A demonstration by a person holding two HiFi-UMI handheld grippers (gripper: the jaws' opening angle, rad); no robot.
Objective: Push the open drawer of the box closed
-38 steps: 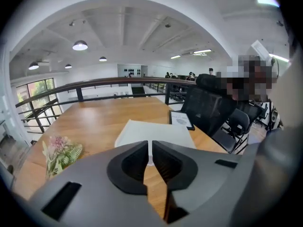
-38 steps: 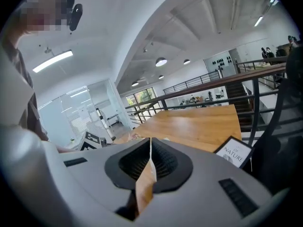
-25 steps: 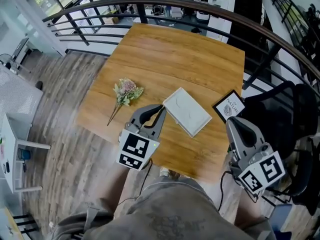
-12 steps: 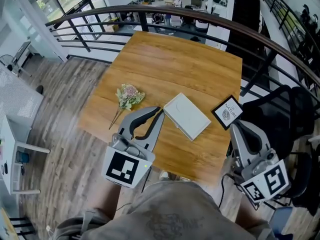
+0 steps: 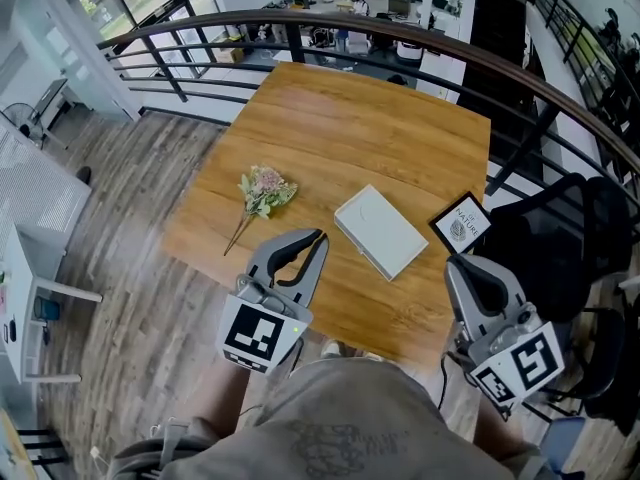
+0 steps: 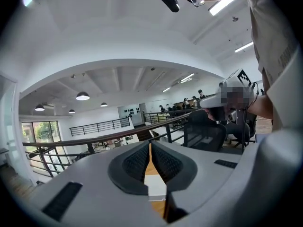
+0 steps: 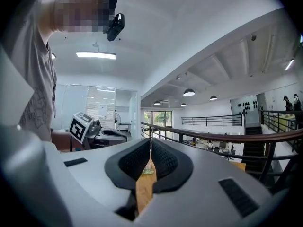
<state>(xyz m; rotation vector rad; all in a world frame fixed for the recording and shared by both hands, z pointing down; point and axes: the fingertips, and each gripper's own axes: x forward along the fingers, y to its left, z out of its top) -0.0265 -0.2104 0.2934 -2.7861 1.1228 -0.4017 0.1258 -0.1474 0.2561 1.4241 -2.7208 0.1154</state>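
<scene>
**A:** What colour is the table (image 5: 340, 118)?

**B:** Warm honey-brown wood, streaked lengthwise with darker grain. The box (image 5: 380, 231) on it is plain white.

**A:** And the flowers (image 5: 262, 190)?

**B:** Pale pink and cream heads, green leaves, thin brown stems. The framed card (image 5: 460, 222) has a black border and a white face with a dark round emblem.

**A:** The tools?

**B:** The left gripper (image 5: 318, 236) and right gripper (image 5: 458, 264) are light grey. Each carries a cube (image 5: 260, 333) of black-and-white square markers, and the pads (image 6: 137, 162) are black with a fine dimpled pattern.

**A:** Around the table?

**B:** The floor (image 5: 120, 218) is grey-brown planks, the railing (image 5: 420, 28) is dark, and the chair (image 5: 560, 238) is black.
</scene>
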